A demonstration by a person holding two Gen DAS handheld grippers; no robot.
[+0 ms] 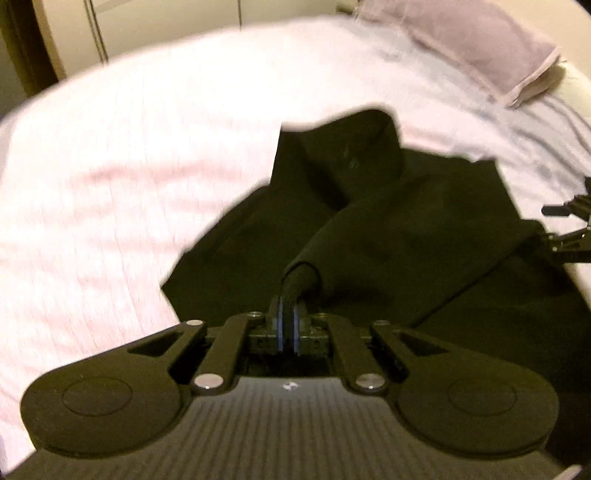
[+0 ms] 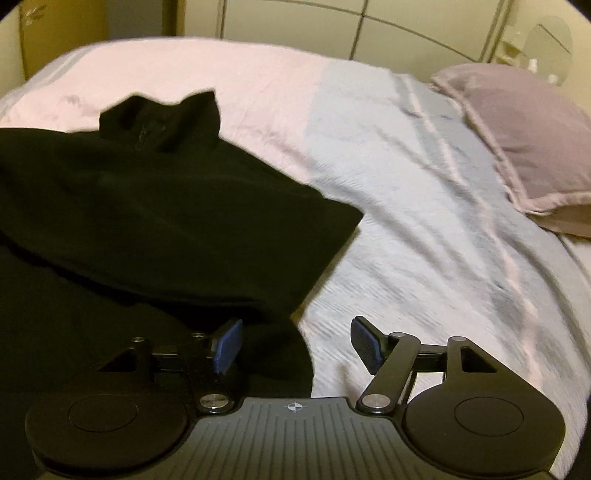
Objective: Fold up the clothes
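A black high-collared garment [image 1: 406,229] lies spread on the bed, its zipped collar [image 1: 354,147] pointing away from me. My left gripper [image 1: 289,306] is shut on a bunched end of black fabric, seemingly a sleeve, which runs across the garment's body. In the right wrist view the same garment [image 2: 166,221] fills the left side, with its collar [image 2: 162,122] at the far end. My right gripper [image 2: 295,339] is open at the garment's near right edge: the left blue pad [image 2: 227,345] is over black cloth, the right pad over the sheet, and nothing is pinched. The right gripper also shows at the edge of the left wrist view [image 1: 569,236].
The bed cover [image 2: 406,221] is pale pink and light blue and wrinkled. A mauve pillow [image 2: 528,147] lies at the far right, also visible in the left wrist view [image 1: 469,48]. Cream cupboard doors [image 2: 369,29] stand behind the bed.
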